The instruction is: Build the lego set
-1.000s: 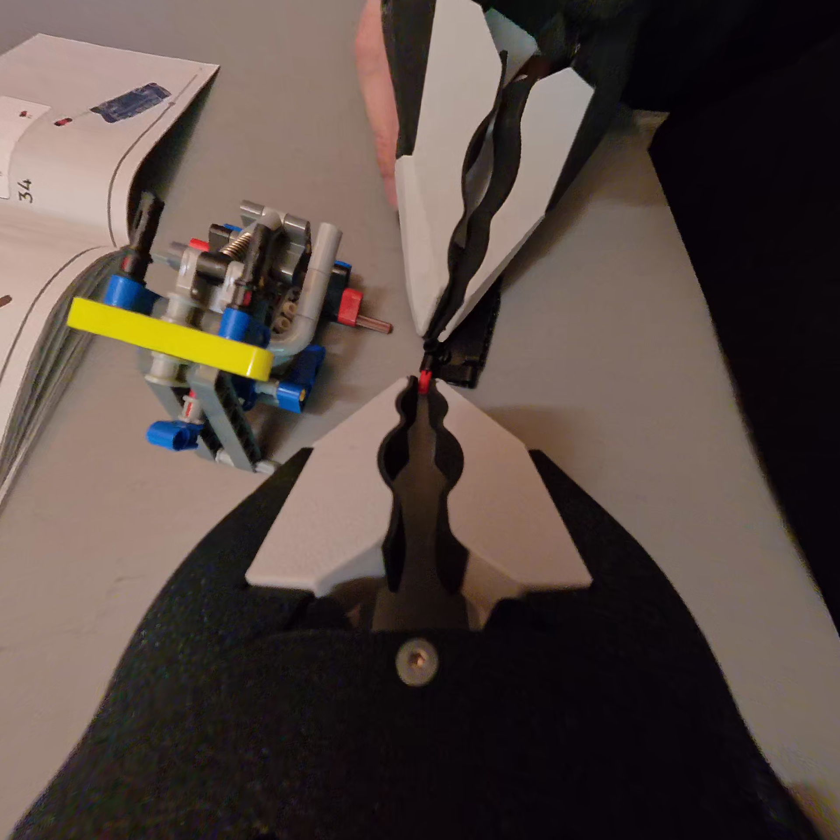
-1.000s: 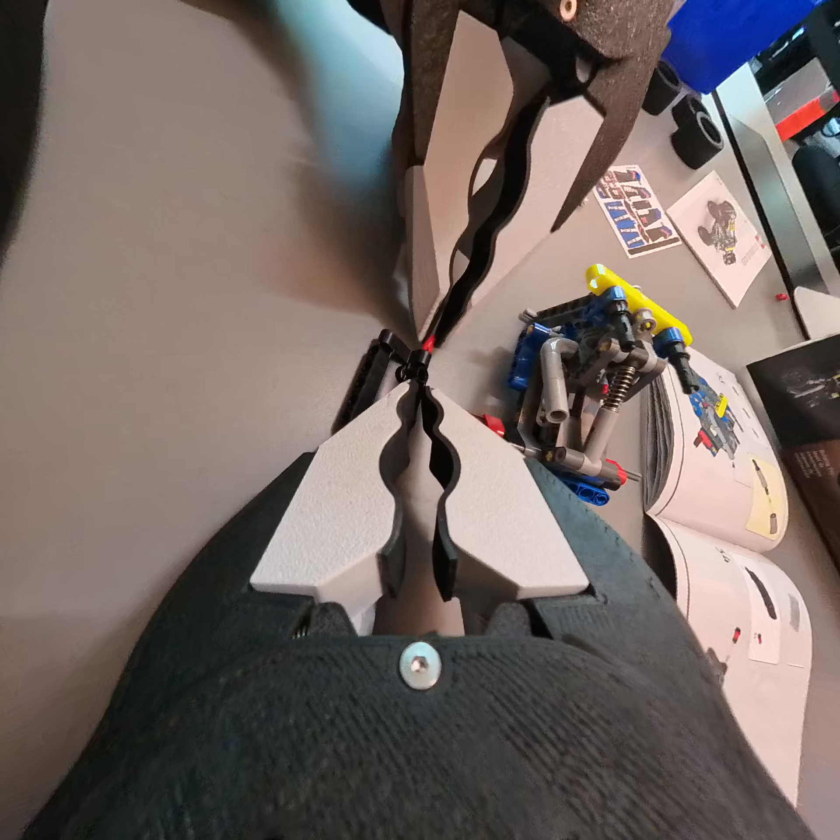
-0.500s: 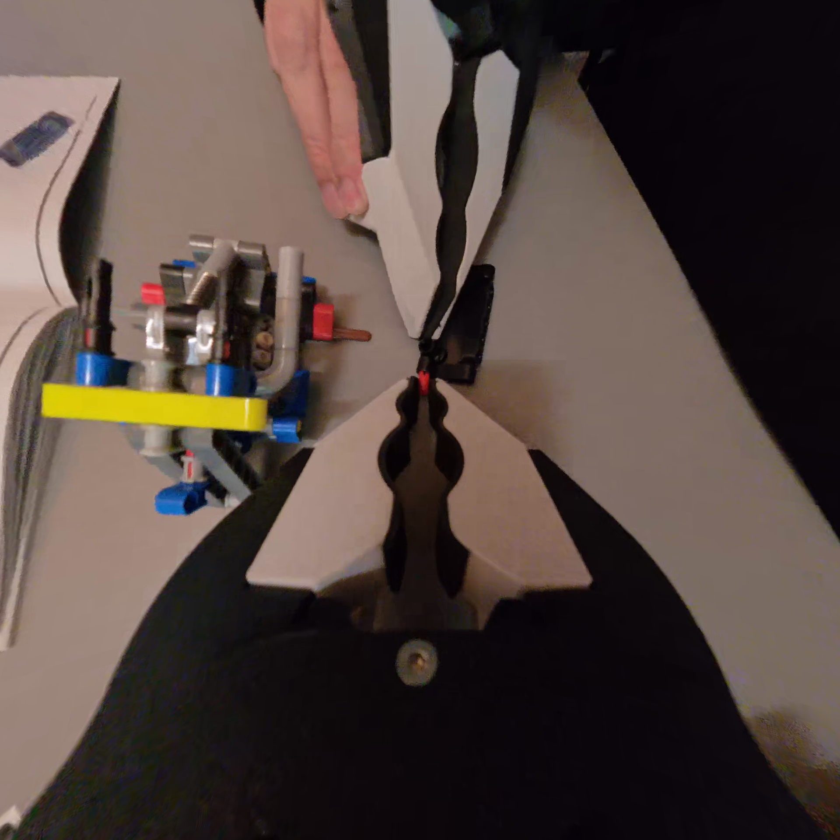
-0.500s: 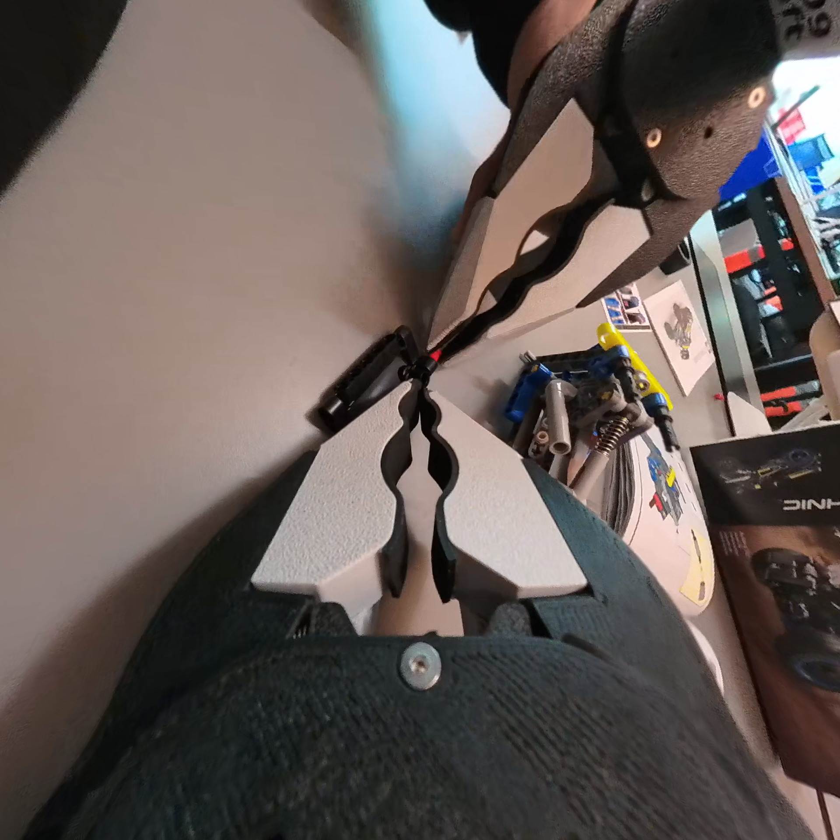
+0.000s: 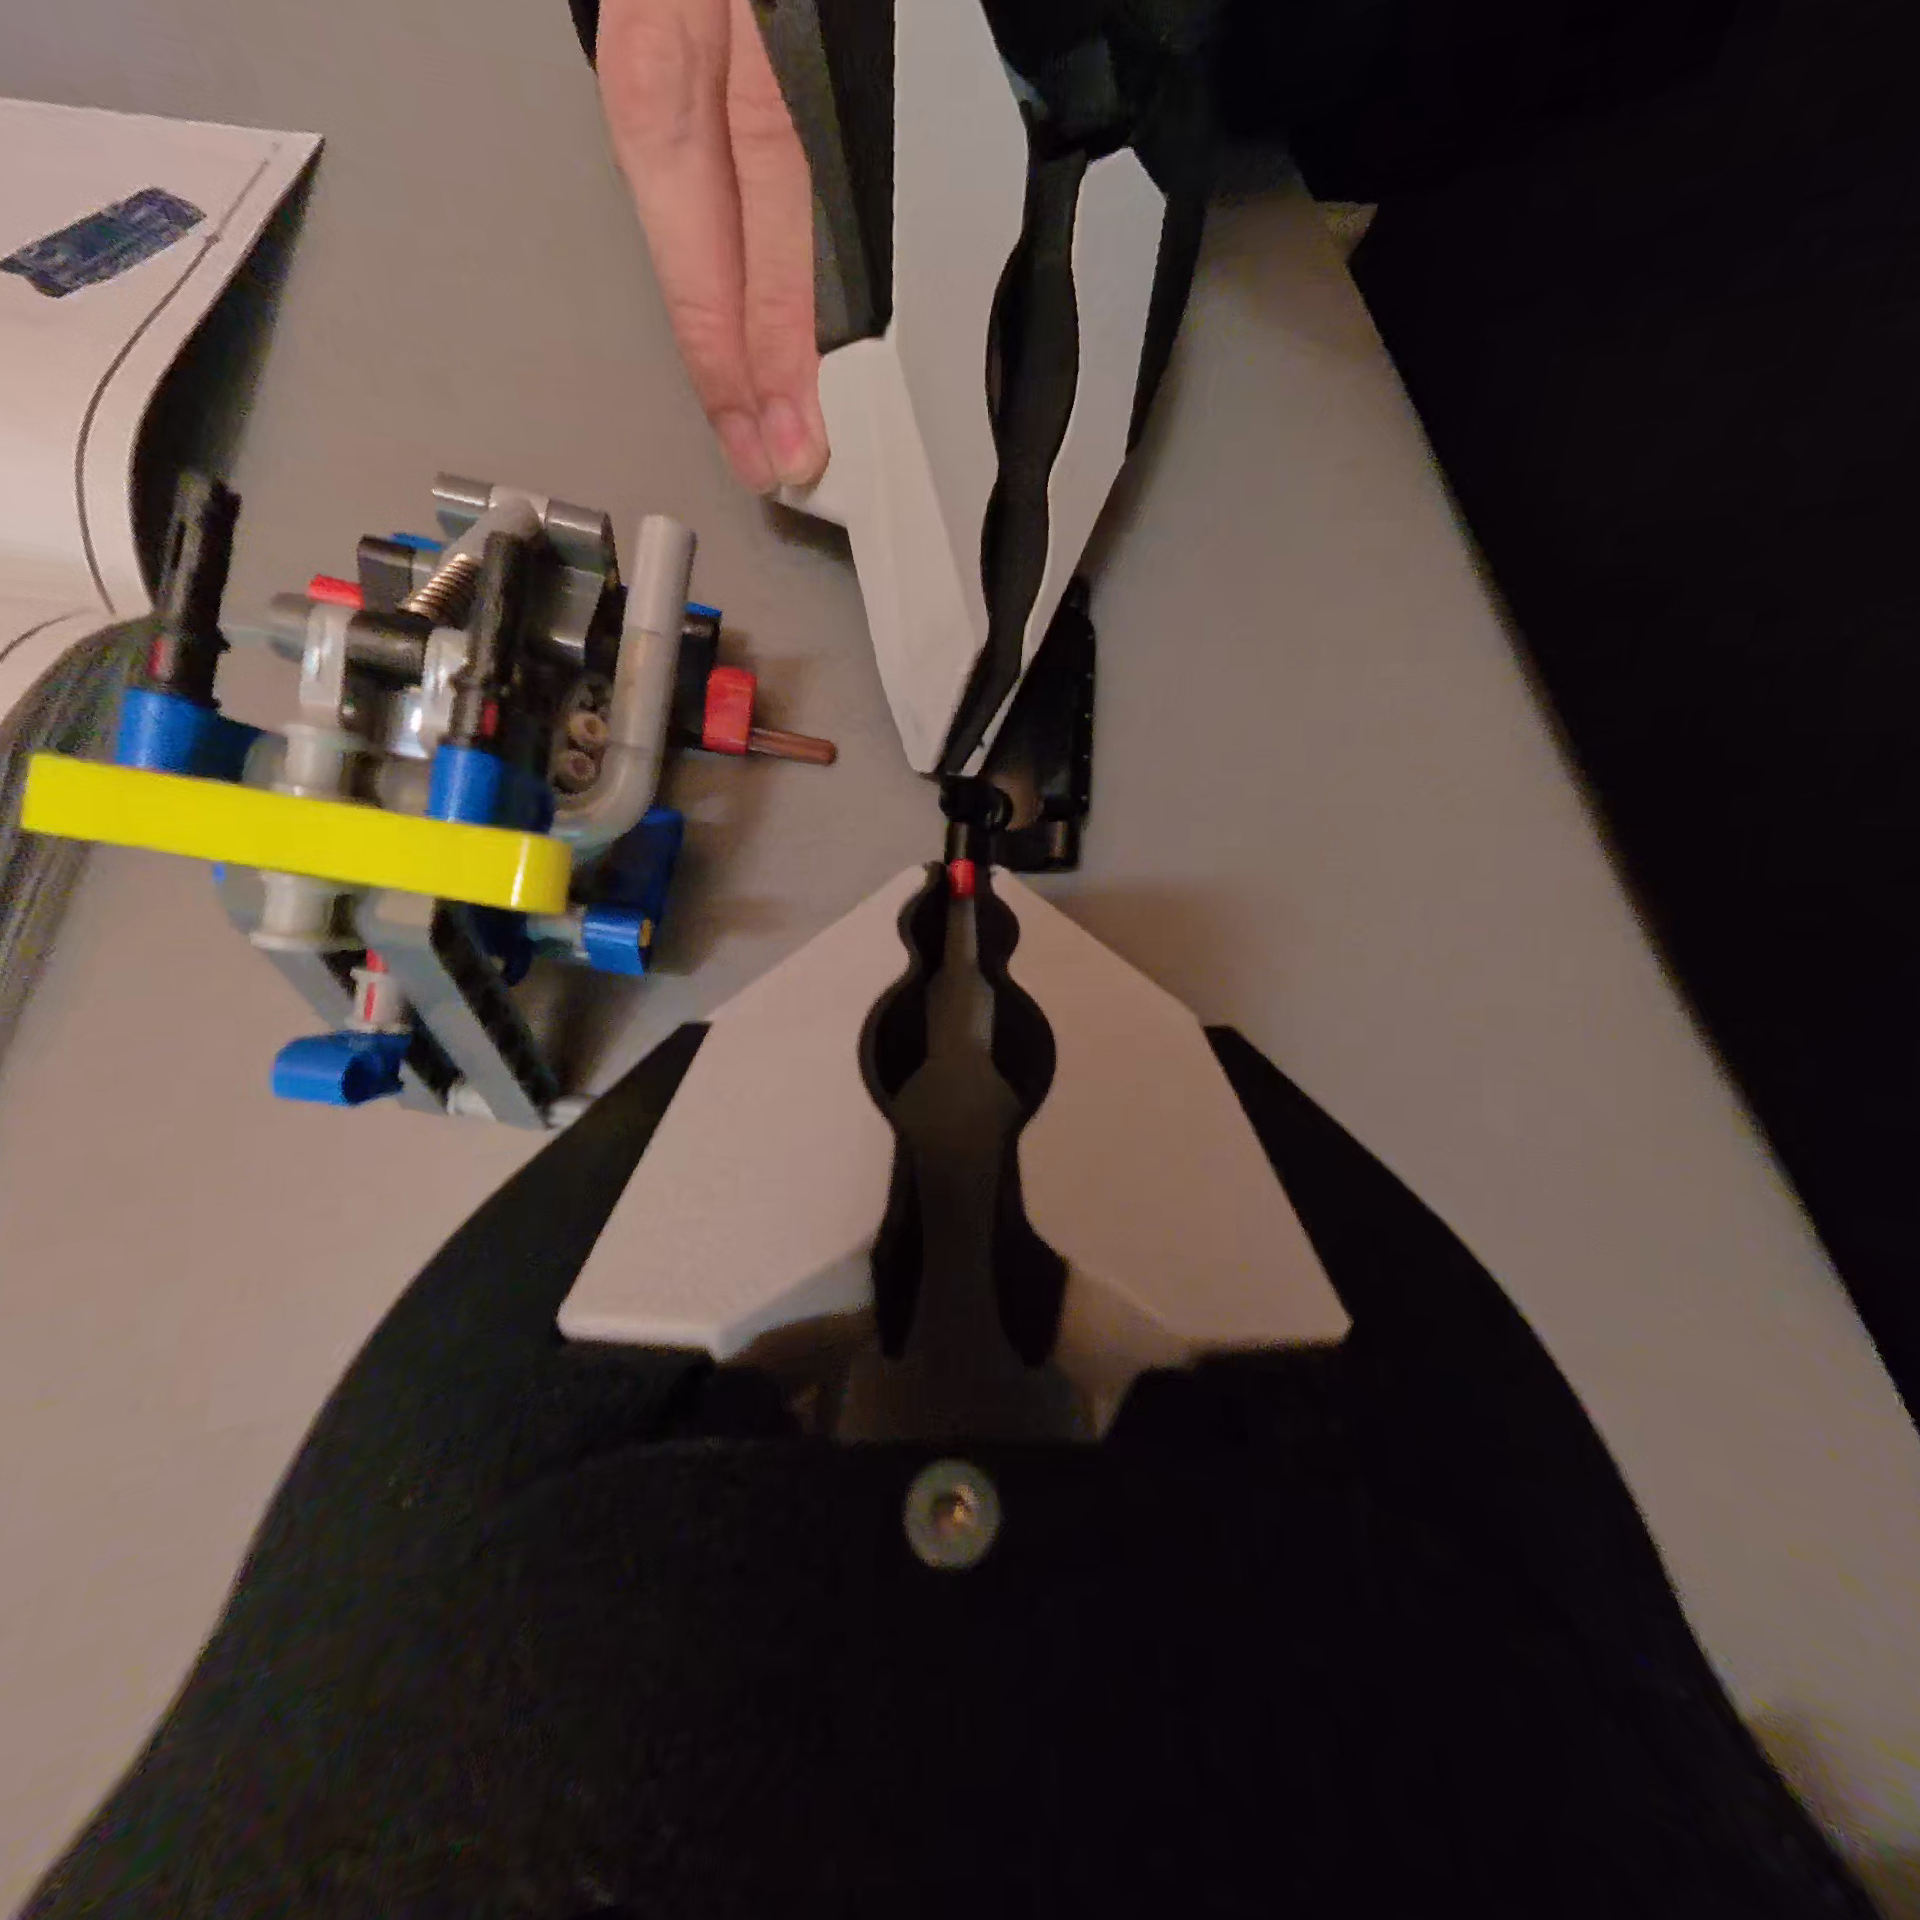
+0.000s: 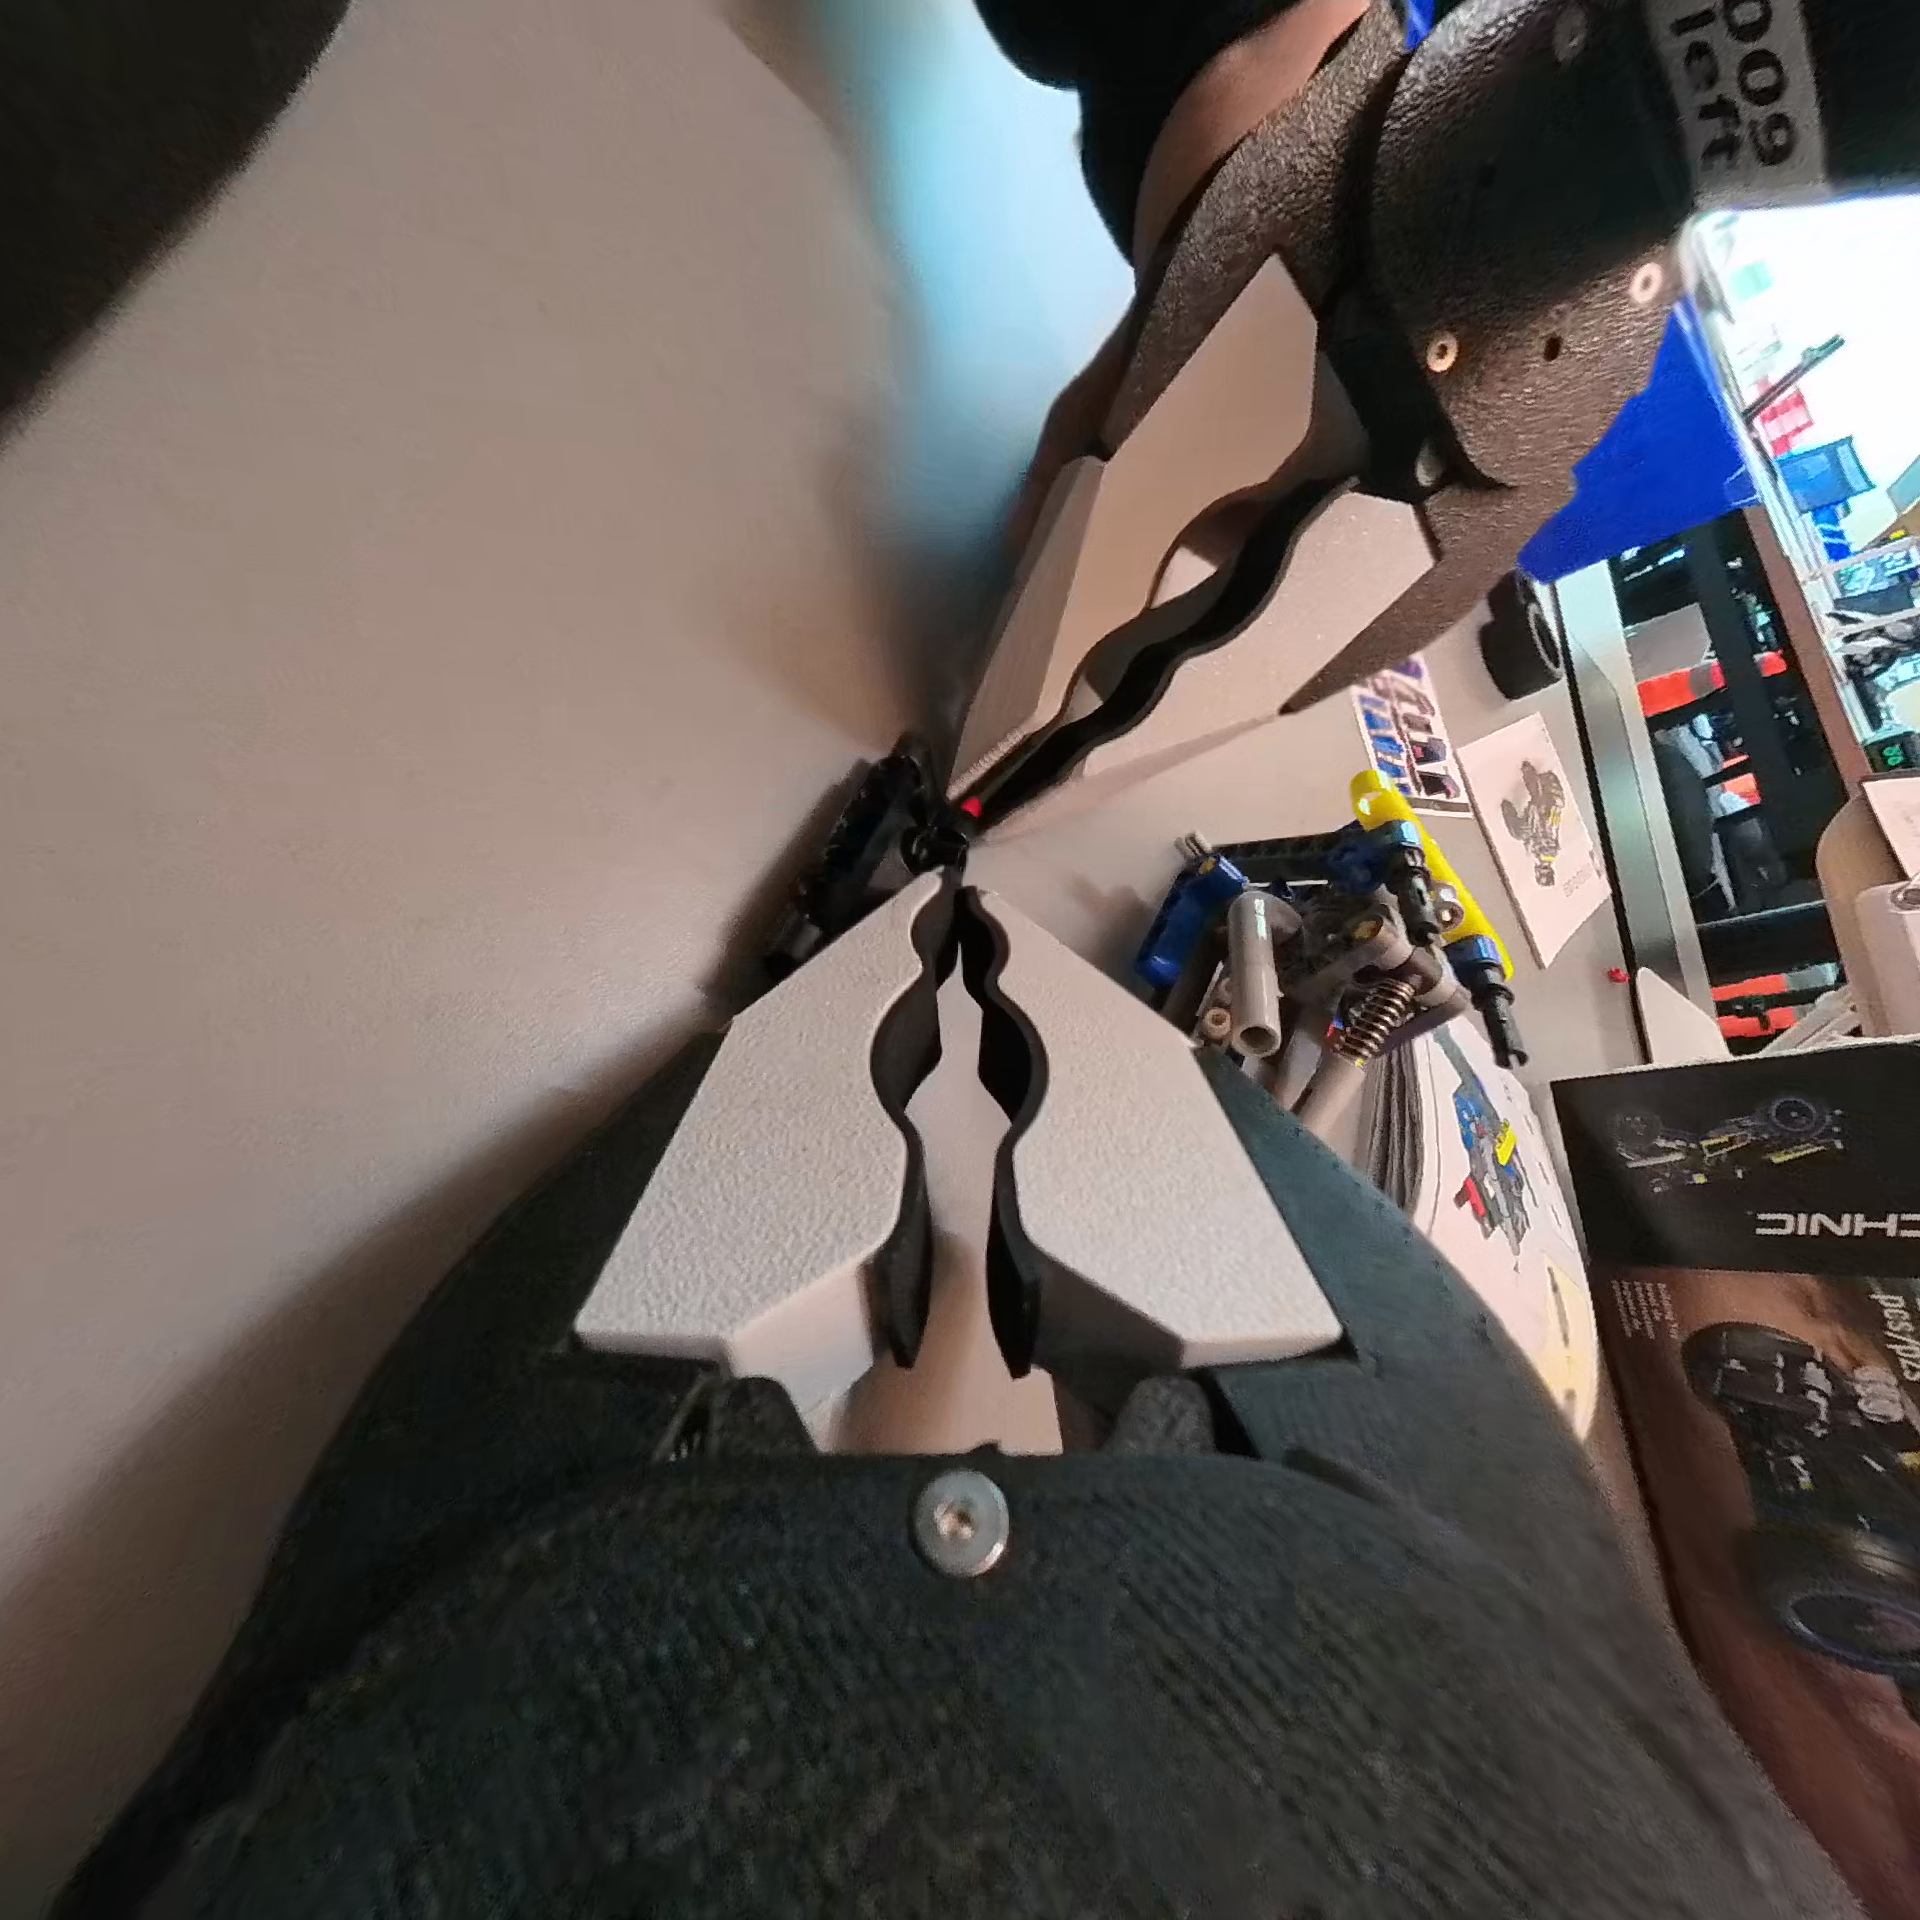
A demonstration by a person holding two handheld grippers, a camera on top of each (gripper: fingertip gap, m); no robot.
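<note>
A small black pin with a red end (image 5: 961, 847) sits between the two gripper tips, just above the grey tabletop (image 5: 1299, 935). The left gripper (image 5: 961, 883) has its jaws closed on the red end. The right gripper (image 6: 951, 894), opposite it, has its jaws together at the black end; whether its pads actually press on the piece cannot be settled, as the tips are small and partly blurred. Directly behind the pin a black toothed part (image 5: 1060, 758) lies flat on the table, close to both sets of tips.

To one side stands a partly built brick model (image 5: 416, 790): grey beams, blue connectors, a yellow beam across the front, a metal spring, a red bush on a brown axle pointing toward the grippers. It is near the tips but apart from them. A person's fingers (image 5: 738, 270) rest along the right gripper's outer side.

Surface: plain matt grey, in dim warm light on the left wrist view. An open instruction booklet (image 5: 114, 343) lies beyond the model, touching or just beside it. A dark product box (image 6: 1766, 1403) lies next to the booklet. A sticker sheet (image 6: 1413, 758) and a small leaflet (image 6: 1538, 842) lie farther off, with a black tyre (image 6: 1522, 644) near them.

Room: beyond the table edge, bright shelving with blue and red items, out of focus.
</note>
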